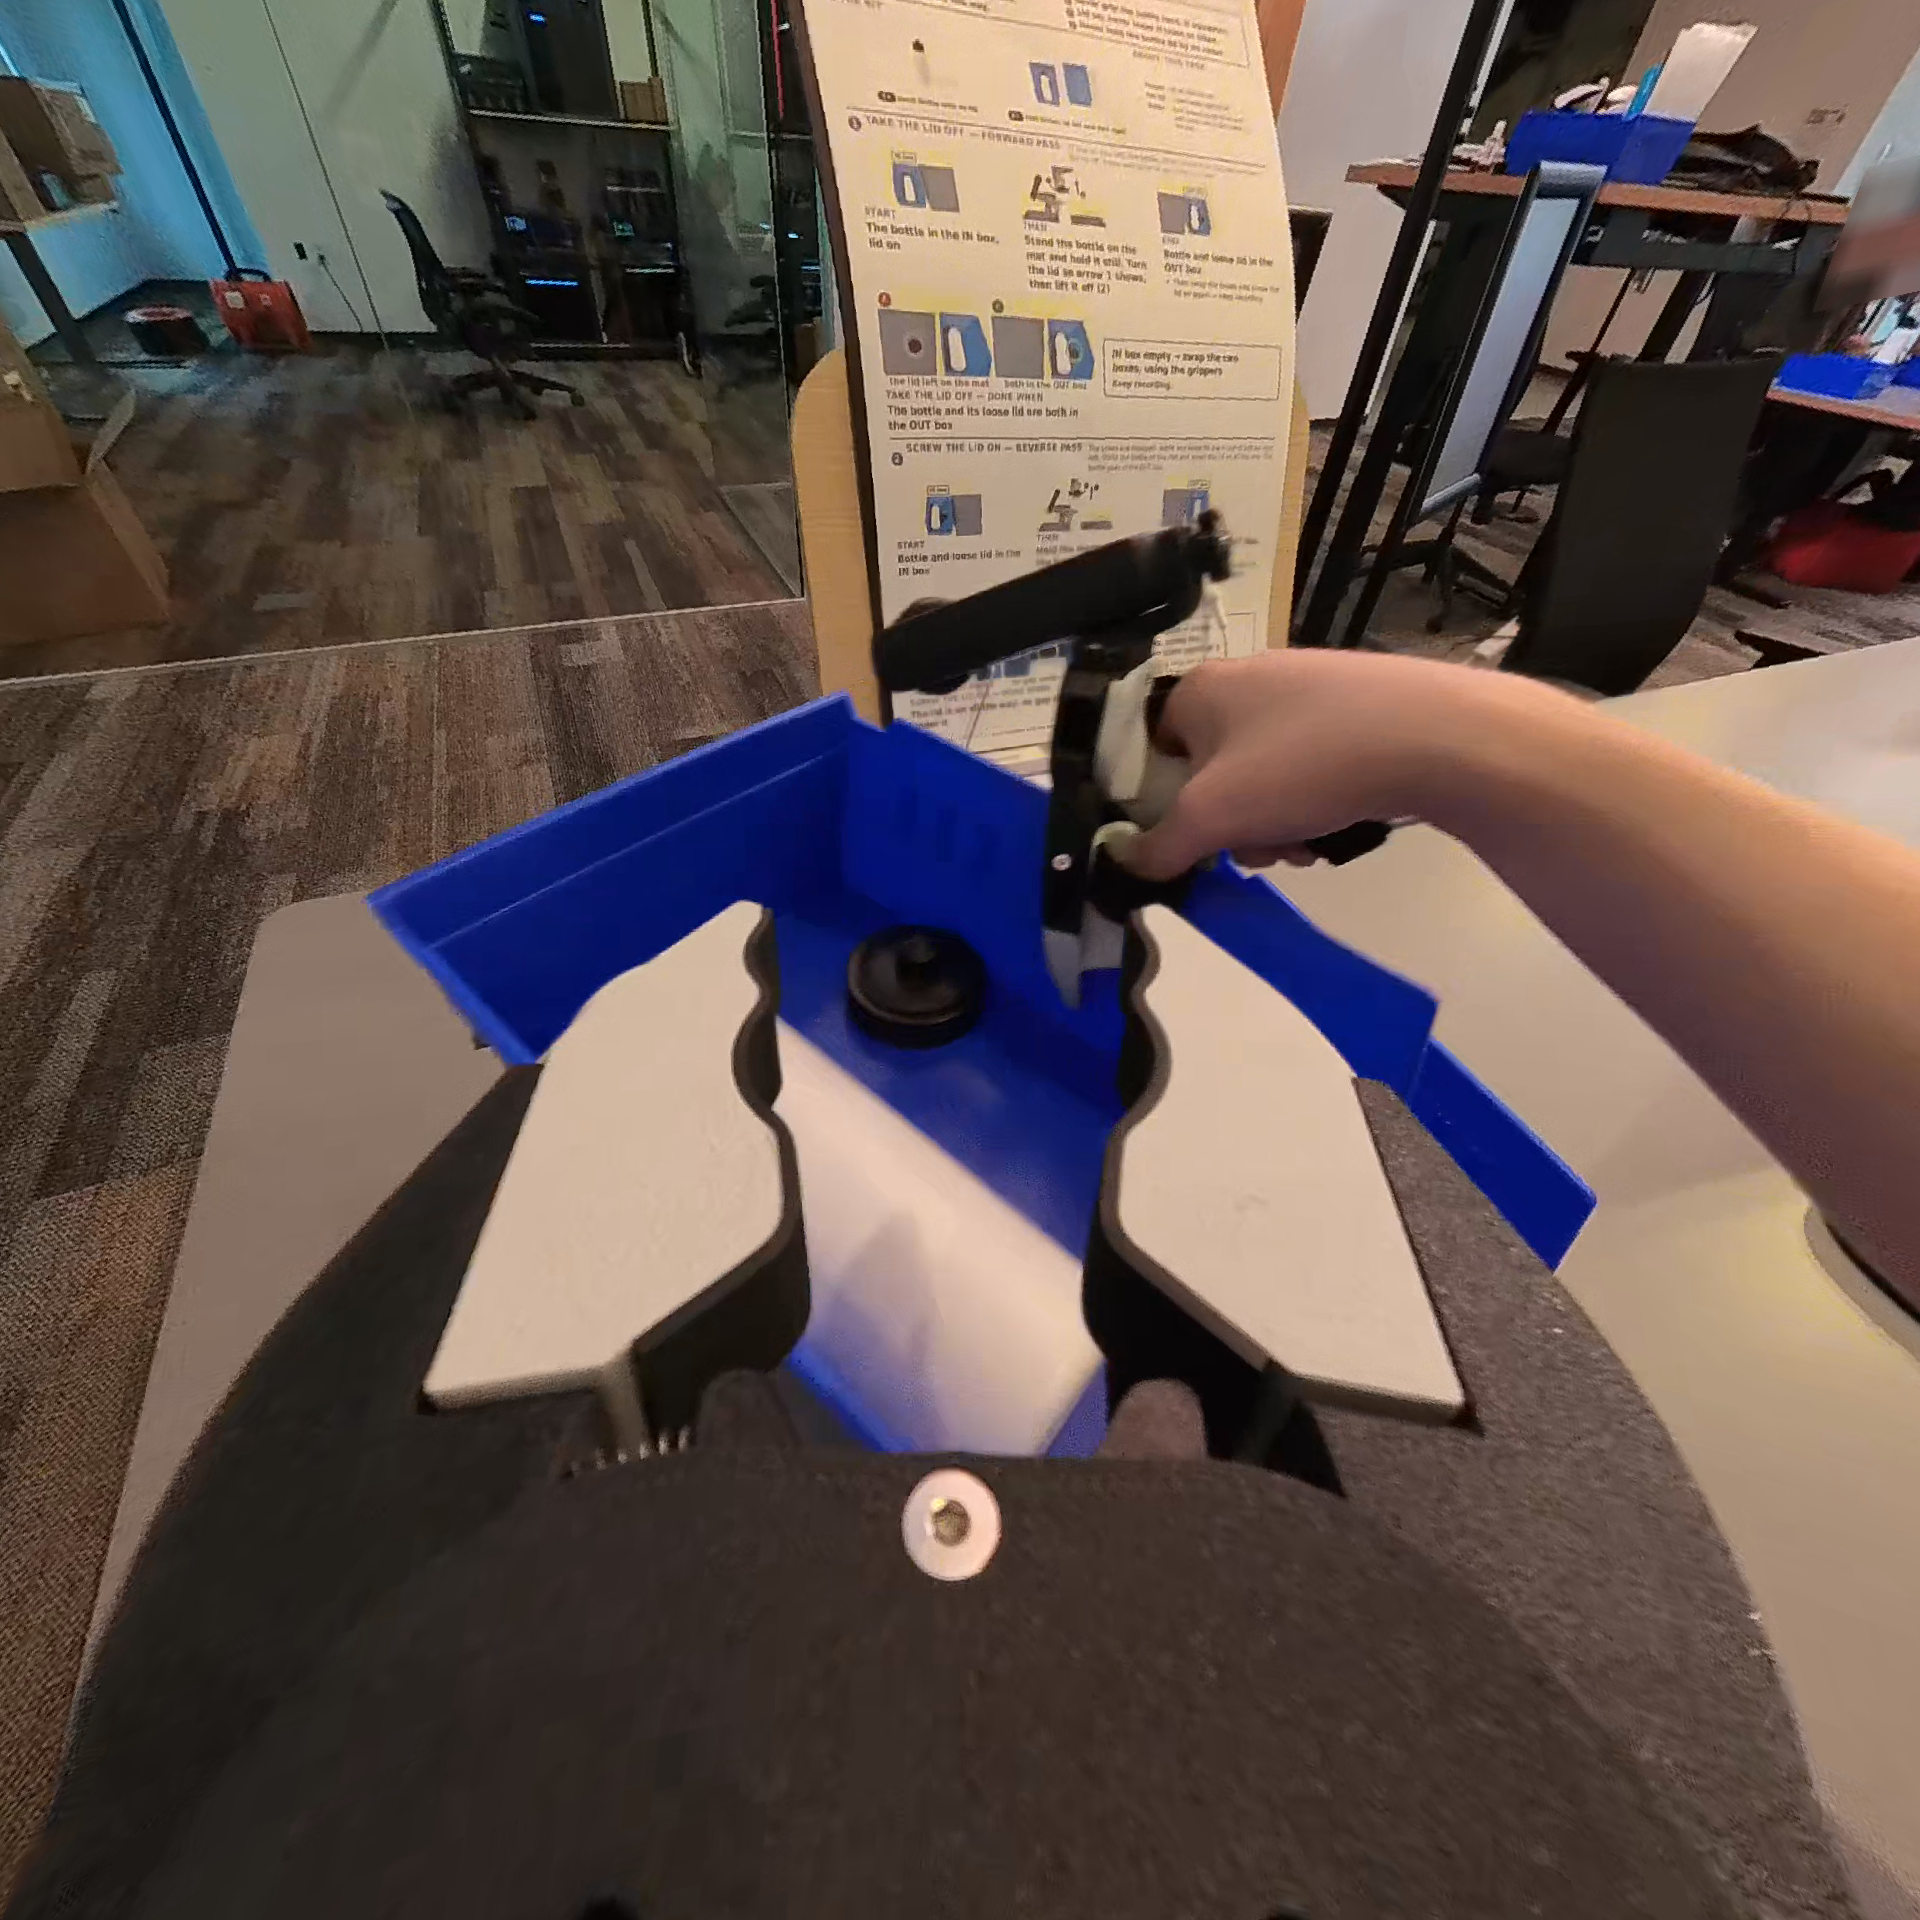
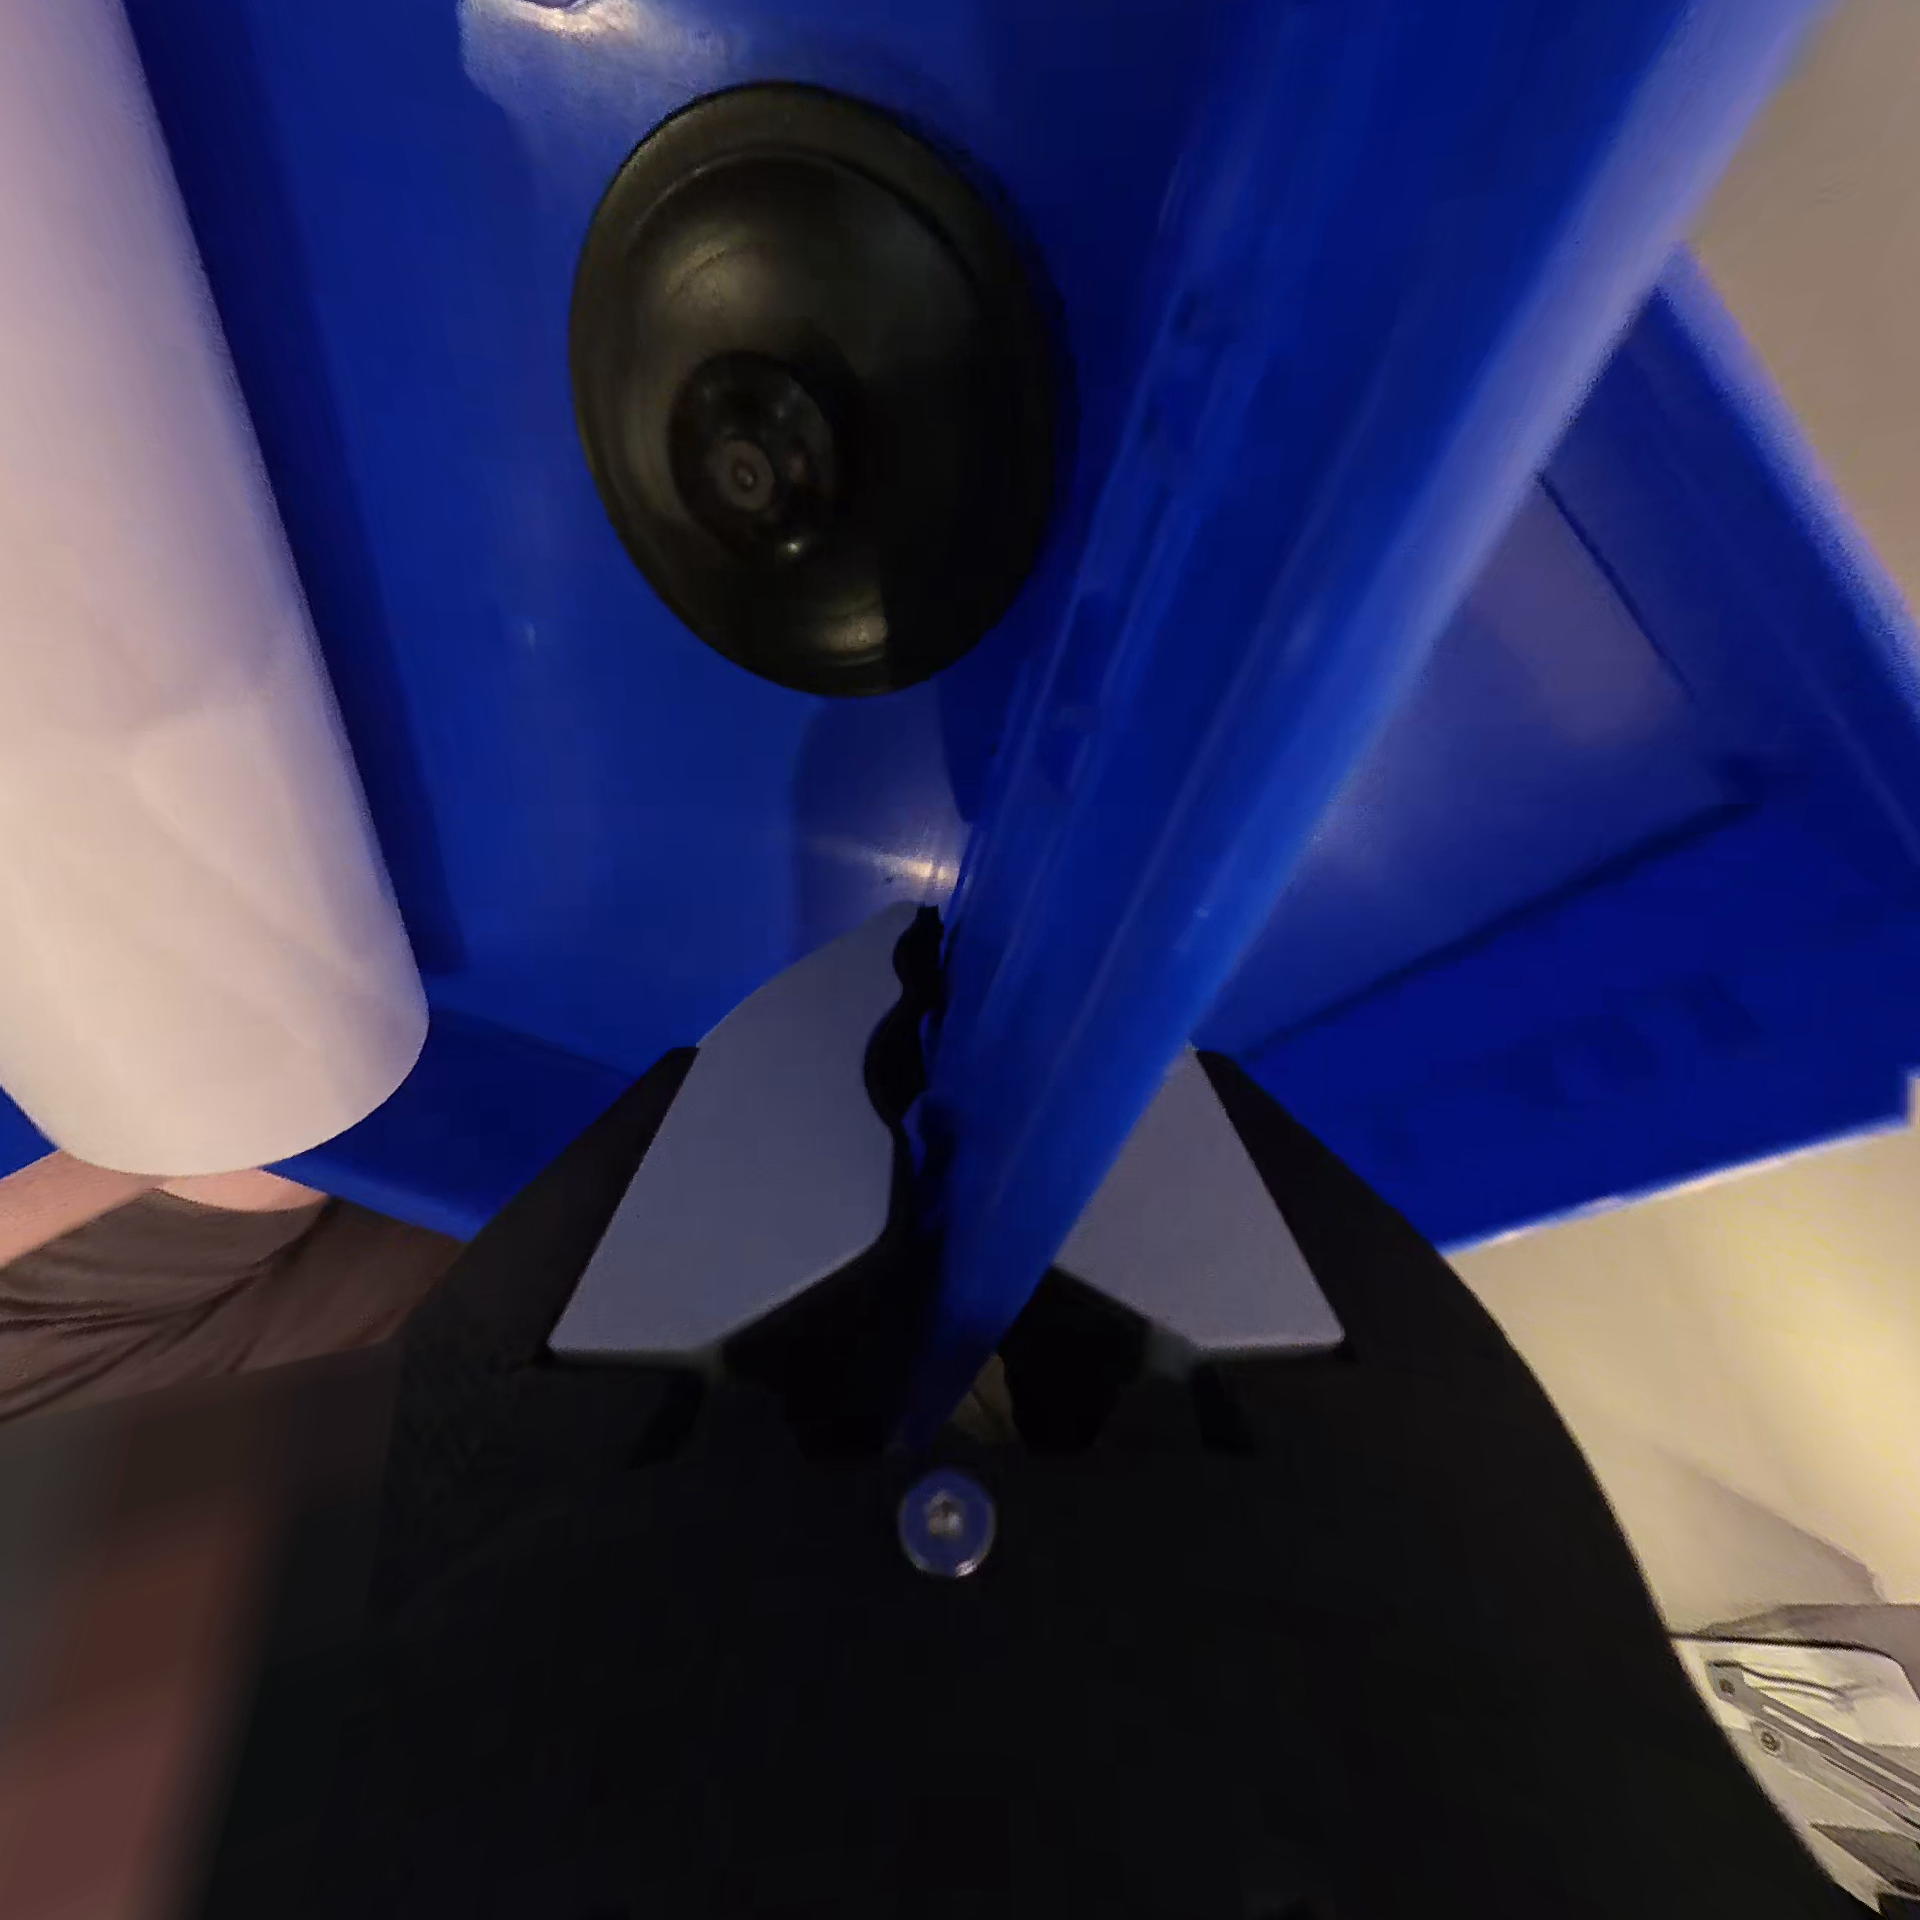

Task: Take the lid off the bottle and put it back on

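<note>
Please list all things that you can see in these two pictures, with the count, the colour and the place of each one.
bin: one, blue, on the table; the right gripper is clamped on its right wall.
bottle: one, white, lying in the bin, between the left gripper's fingers.
lid: one, black, loose on the bin floor beyond the bottle.
table: one, pale grey, under the bin.
instruction sheet: one, pale yellow, upright behind the bin.
office chair: one, black, far left behind glass.
left gripper: one, black with grey fingers, open around the bottle.
right gripper: one, same colours, shut on the bin wall.
hand: one, holding the right gripper.
</note>
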The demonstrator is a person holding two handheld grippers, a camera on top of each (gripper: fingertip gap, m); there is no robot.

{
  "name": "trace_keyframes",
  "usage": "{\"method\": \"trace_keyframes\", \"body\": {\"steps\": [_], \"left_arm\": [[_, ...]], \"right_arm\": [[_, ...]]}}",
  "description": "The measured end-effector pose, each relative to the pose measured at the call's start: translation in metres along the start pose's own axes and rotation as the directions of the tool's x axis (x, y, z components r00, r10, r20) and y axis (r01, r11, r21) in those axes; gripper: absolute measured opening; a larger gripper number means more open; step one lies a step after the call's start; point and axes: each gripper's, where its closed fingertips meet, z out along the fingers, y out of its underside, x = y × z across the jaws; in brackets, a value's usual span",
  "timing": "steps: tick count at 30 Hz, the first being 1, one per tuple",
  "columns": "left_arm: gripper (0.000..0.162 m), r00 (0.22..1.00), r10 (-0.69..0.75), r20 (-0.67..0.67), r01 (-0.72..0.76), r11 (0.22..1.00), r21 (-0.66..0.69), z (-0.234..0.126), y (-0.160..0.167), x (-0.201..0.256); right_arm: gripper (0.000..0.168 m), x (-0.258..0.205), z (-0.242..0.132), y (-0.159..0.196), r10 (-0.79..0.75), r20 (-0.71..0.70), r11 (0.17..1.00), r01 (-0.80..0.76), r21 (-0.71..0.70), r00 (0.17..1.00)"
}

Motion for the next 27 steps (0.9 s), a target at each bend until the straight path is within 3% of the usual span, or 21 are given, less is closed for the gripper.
{"method": "trace_keyframes", "body": {"steps": [12,21,27], "left_arm": [[0.065,1.0,0.016,-0.003,-0.016,0.998,-0.054,0.002,0.009,0.001],[0.066,1.0,0.011,-0.005,-0.011,0.996,-0.085,0.005,0.014,-0.004],[0.066,1.0,-0.015,0.017,0.017,0.995,-0.101,0.008,0.018,-0.016]], "right_arm": [[0.007,-0.059,0.051,-0.044,0.056,0.072,0.998,-0.056,-0.001,0.996],[0.007,-0.05,0.113,-0.05,0.088,0.037,0.996,-0.086,-0.033,0.995],[0.011,-0.042,0.127,-0.058,0.112,-0.001,0.994,-0.112,0.008,0.994]]}}
